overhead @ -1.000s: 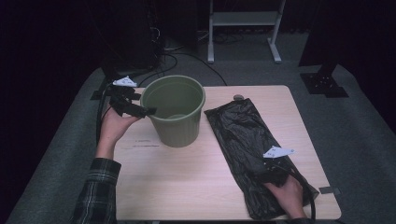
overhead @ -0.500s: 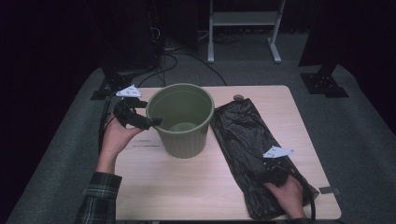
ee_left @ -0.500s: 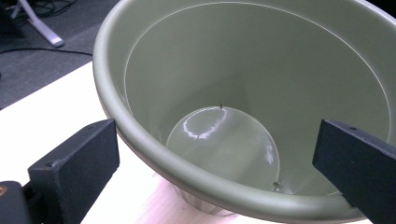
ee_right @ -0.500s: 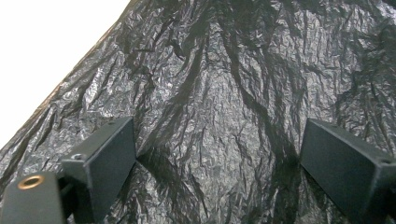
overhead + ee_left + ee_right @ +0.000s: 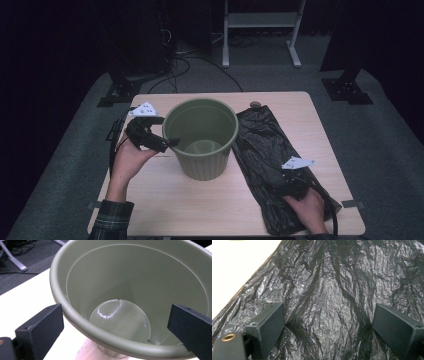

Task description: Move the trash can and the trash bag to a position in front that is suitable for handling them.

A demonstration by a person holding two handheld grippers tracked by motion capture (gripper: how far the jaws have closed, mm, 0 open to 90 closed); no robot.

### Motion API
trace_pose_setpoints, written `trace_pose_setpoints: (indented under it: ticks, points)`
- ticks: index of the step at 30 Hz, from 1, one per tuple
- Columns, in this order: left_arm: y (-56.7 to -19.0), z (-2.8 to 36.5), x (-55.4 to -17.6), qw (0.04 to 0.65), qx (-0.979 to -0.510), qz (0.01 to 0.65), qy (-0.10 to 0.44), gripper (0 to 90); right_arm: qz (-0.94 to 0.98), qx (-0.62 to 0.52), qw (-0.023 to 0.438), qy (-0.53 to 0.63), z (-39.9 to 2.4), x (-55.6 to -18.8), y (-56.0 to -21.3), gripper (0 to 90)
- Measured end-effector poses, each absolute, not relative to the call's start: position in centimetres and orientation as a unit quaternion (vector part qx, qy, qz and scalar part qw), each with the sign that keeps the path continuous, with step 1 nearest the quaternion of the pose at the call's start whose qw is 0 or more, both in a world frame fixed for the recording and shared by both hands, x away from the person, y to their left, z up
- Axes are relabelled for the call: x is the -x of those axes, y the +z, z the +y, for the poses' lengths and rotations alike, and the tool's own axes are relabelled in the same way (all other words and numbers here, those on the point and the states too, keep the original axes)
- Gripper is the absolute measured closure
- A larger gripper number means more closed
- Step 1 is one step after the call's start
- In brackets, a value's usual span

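Centred on the wooden surface, the green bin is standing upright while the left hand-held gripper is straddling its rim wide open, ready to steady it, and the right hand-held gripper, jaws wide, is hovering over the black bin bag beside the bin.

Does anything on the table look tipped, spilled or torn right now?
Nothing stands out. The green bin stands upright and empty on the table, the left gripper open astride its rim. The black trash bag lies flat beside it, crumpled, with no tear that I can see, under the open right gripper.
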State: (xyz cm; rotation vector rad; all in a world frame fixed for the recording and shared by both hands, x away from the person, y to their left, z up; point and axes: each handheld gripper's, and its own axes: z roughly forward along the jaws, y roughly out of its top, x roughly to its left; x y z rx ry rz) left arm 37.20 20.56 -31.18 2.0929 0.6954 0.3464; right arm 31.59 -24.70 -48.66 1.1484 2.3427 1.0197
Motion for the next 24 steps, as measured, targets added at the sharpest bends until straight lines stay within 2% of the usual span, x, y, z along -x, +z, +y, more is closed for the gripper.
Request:
trace_pose_setpoints:
  ticks: [24]
  points:
    - [-31.3,18.9,-33.0,0.452,-0.852,0.241,0.11,0.0,0.825,-0.403,0.17,0.359,-24.7,-31.6,-48.7,9.3]
